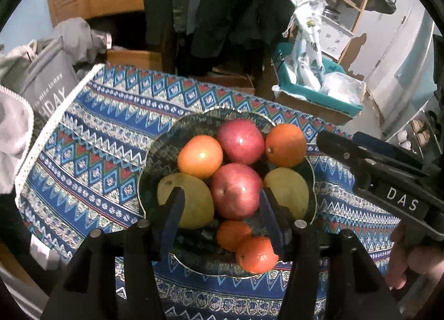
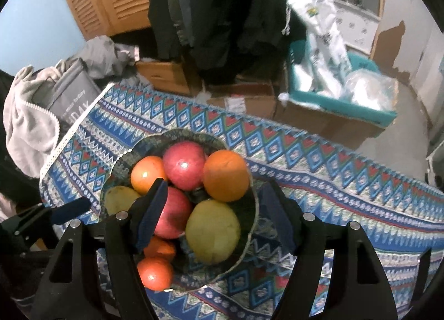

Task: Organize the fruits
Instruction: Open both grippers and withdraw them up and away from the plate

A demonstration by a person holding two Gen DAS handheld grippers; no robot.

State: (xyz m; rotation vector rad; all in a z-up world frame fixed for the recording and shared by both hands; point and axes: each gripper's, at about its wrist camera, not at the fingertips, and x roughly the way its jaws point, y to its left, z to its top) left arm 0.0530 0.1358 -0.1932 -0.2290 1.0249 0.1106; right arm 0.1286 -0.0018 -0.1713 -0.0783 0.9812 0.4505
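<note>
Both grippers tilt steeply down over the fruit bowl [image 1: 144,178], side by side, no arms in view. In the left wrist view the right gripper's body comes in from the right edge w/ "DAS" printed on it; part of the person's hand [image 1: 408,259] wraps its handle below. In the right wrist view the left gripper's blue fingertip [image 2: 70,209] pokes in at lower left.

Hidden/cut off: bowl's near rim sits behind the gripper frames in both views. Left gripper's fingers cover part of the left pear [image 1: 191,200] and edge of the right pear [image 1: 288,189]. Right gripper's left finger overlaps the near apple [image 2: 173,214] and the small orange [image 2: 159,247] under it. Bowl pattern too dark to read. Grey bag [image 1: 47,84] at table's far left shows partial lettering only.

Left gripper [image 1: 222,209]: jaws partly apart, empty; near apple [image 1: 236,189] shows between the pads w/ gaps on both sides, no contact seen. Right gripper [image 2: 213,211]: jaws partly apart, released, holding nothing; yellow-green pear [image 2: 213,231] lies in the gap w/o pad contact.

Fruit all in the bowl on the blue patterned tablecloth [image 1: 97,131]: 2 red apples, 2 pears, oranges at back left [image 1: 199,156] and back right [image 1: 285,145], 2 small ones at front [image 1: 256,254].
</note>
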